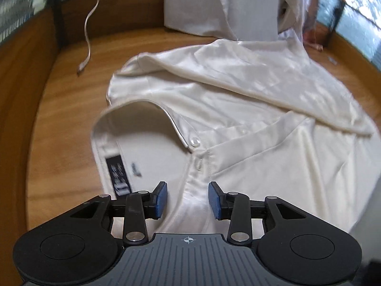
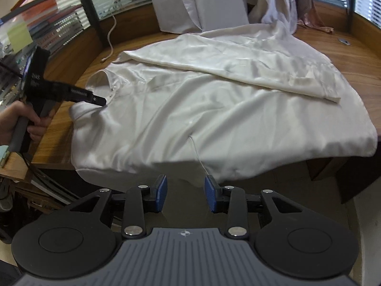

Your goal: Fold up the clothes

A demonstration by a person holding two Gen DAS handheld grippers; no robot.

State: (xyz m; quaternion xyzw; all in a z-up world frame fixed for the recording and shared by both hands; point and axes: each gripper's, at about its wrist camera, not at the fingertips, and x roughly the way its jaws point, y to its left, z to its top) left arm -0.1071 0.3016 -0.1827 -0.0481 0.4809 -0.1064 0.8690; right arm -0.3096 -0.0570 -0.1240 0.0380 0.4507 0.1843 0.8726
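So the cream, satiny button-up shirt (image 1: 238,124) lies spread on the wooden desk (image 1: 66,109), its hem drooping over the near edge, one sleeve (image 2: 238,66) folded across the chest. The left gripper (image 1: 187,200) hangs over the collar placket, blue pads apart, fabric under the gap but nothing pinched. The right gripper (image 2: 185,194) sits off the desk edge, pads apart and empty. Only the right camera catches the person's hand (image 2: 14,124) on the left tool, and only the left shows the black neck label (image 1: 119,174). More pale clothes (image 2: 202,2) are piled at the back.
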